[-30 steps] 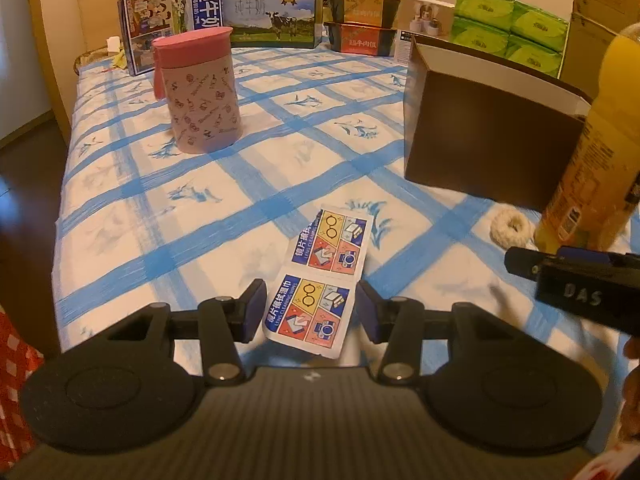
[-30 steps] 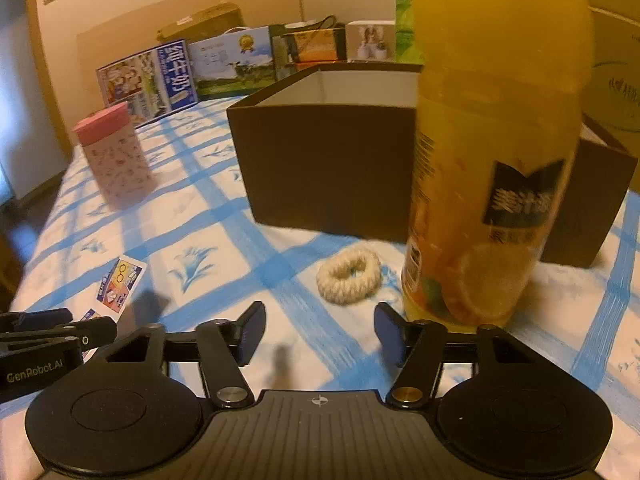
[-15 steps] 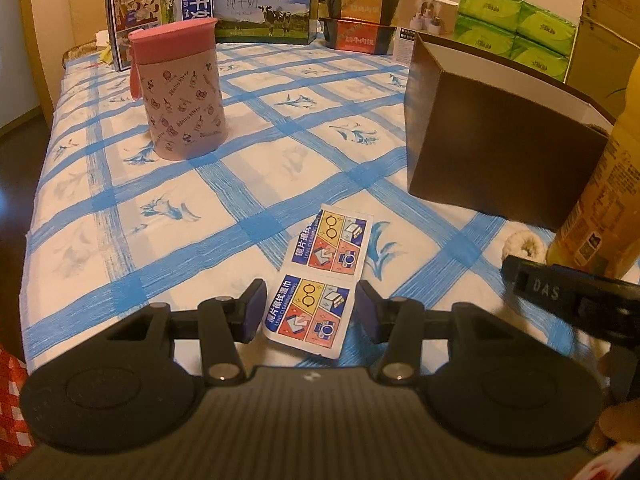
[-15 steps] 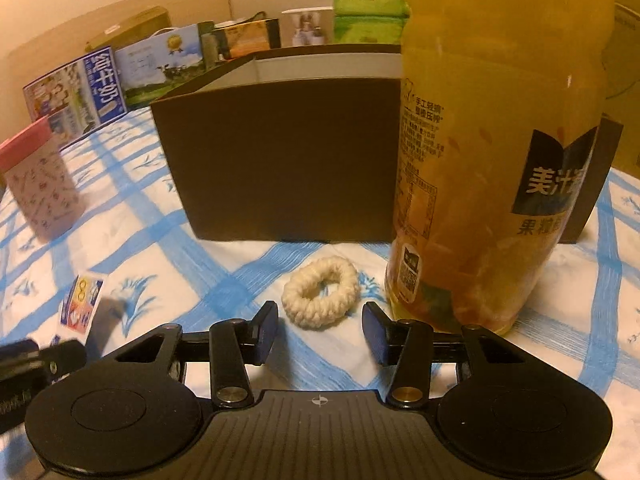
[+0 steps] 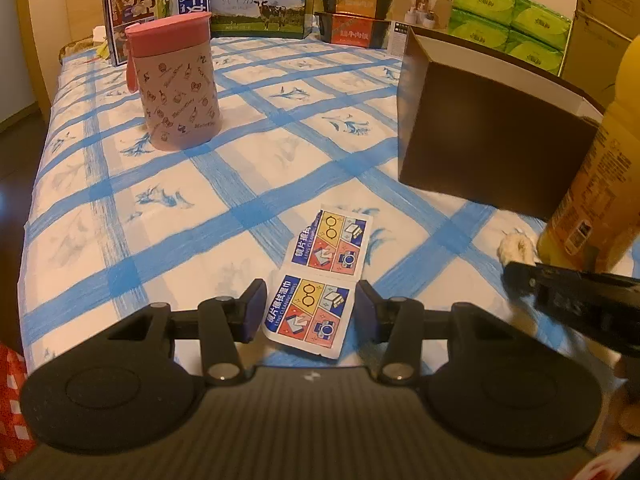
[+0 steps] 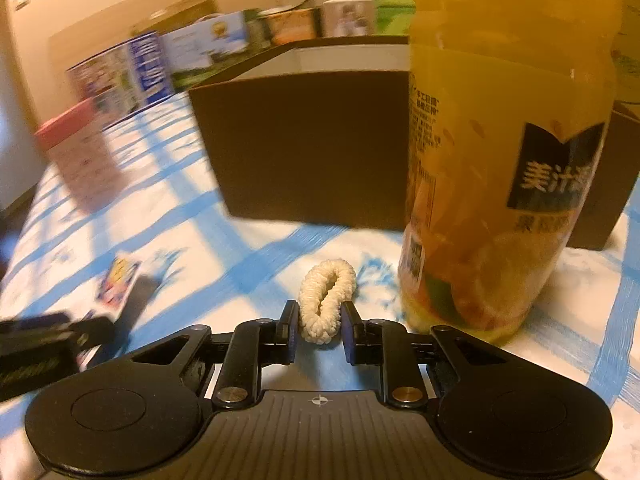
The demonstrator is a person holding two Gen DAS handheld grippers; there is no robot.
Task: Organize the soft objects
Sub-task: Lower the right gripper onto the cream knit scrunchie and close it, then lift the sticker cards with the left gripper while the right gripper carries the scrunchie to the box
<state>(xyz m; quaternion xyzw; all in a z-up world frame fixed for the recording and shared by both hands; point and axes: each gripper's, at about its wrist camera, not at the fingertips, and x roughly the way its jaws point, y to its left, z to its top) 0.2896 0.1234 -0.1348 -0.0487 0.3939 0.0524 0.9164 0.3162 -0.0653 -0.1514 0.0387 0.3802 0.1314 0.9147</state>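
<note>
Now my right gripper (image 6: 319, 334) has just been closing, and its fingers squeeze the white knitted hair tie (image 6: 327, 300) into a thin oval, so I think I have it and can lift it to the brown box (image 6: 304, 148). The near end of the hair tie sits between the fingers, and the rest pokes out past the tips, just beside the orange juice bottle (image 6: 504, 160). My left gripper (image 5: 310, 310) has its fingers apart, with the lens wipe packets (image 5: 320, 280) lying between them, not touching.
</note>
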